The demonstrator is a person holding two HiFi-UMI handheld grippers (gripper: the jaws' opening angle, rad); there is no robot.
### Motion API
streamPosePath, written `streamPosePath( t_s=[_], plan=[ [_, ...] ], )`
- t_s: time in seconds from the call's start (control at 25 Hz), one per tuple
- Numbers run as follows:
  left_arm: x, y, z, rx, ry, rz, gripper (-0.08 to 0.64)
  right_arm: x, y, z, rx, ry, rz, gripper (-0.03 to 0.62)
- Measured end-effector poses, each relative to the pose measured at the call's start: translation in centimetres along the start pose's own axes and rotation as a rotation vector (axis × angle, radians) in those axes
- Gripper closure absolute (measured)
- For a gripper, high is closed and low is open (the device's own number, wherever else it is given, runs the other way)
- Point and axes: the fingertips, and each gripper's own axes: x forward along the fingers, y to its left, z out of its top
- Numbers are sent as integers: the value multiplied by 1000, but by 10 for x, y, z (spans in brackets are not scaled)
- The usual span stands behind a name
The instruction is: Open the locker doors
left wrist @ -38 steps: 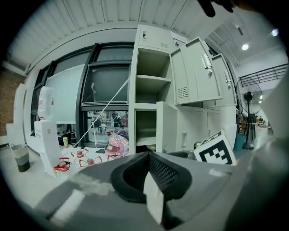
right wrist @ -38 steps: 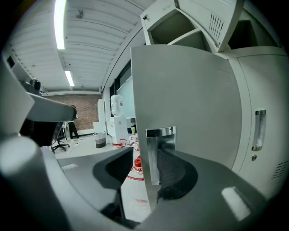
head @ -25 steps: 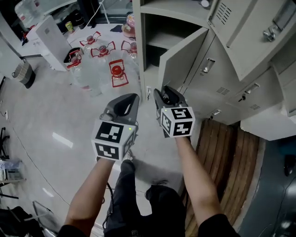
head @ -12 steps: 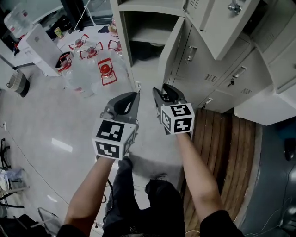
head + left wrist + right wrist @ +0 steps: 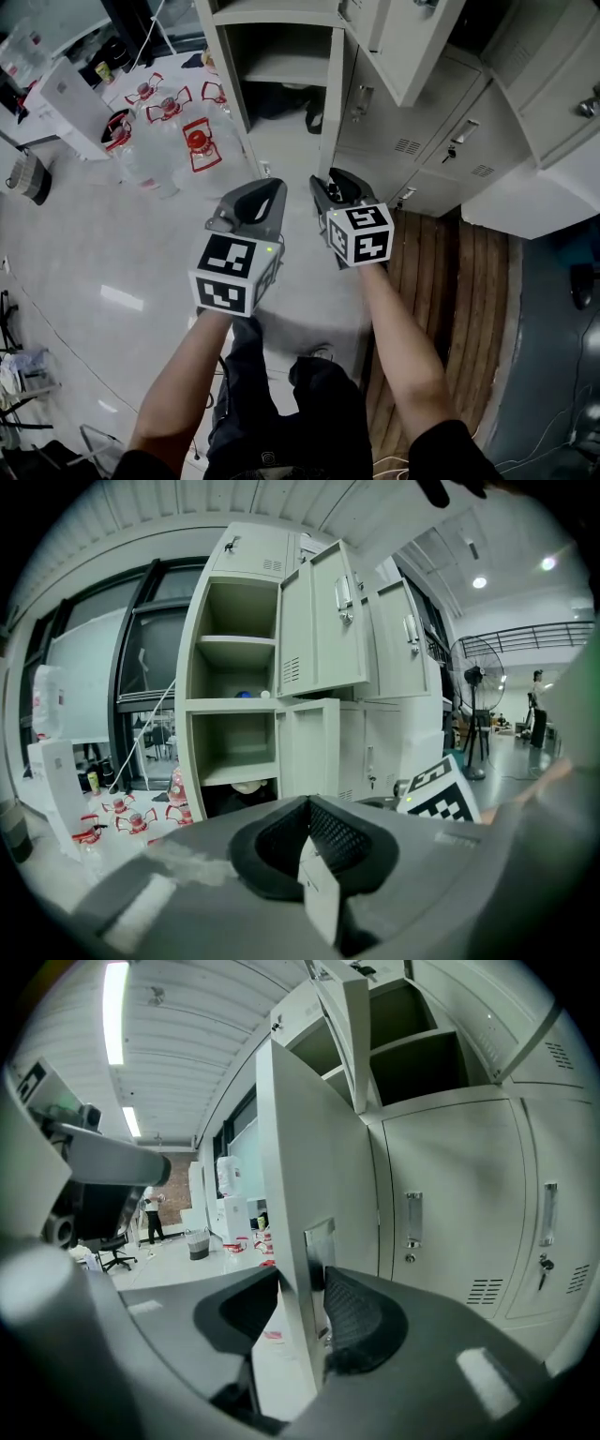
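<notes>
Right hand-held gripper (image 5: 326, 184) clamped on lower locker door (image 5: 335, 112) edge. Door swung wider than second ago, compartment (image 5: 281, 56) exposed. Left hand-held gripper (image 5: 266, 190) jaws together, empty. Neighbouring doors (image 5: 450, 141) remain closed.

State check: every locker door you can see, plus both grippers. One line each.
lower-left locker door: open, its edge is between the right gripper's jaws
upper-left locker door: open
next lower door: closed
right gripper: shut on the lower-left locker door
left gripper: shut, nothing held
</notes>
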Motion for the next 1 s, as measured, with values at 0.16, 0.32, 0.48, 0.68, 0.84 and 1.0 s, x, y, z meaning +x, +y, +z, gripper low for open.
streamPosePath(
  t_s=[0.16, 0.32, 0.48, 0.68, 0.84, 1.0],
  plan=[
    [5, -12, 5, -5, -3, -12, 557, -10, -11, -2, -7, 20, -17, 442],
    [6, -19, 3, 1, 6, -13, 557, -18, -20, -3, 4, 33, -43, 449],
    [2, -25, 6, -4, 10, -5, 557, -25, -23, -4, 11, 54, -51, 464],
    [-11, -30, 18, -27, 19, 2, 557, -43, -17, 7, 8, 60, -49, 466],
    [-29, -32, 28, -34, 40, 15, 557, -63, -3, 30, 7, 45, -37, 466],
    [-44, -33, 43, -19, 40, 26, 557, -86, 11, 54, 22, 20, -37, 468]
  ],
)
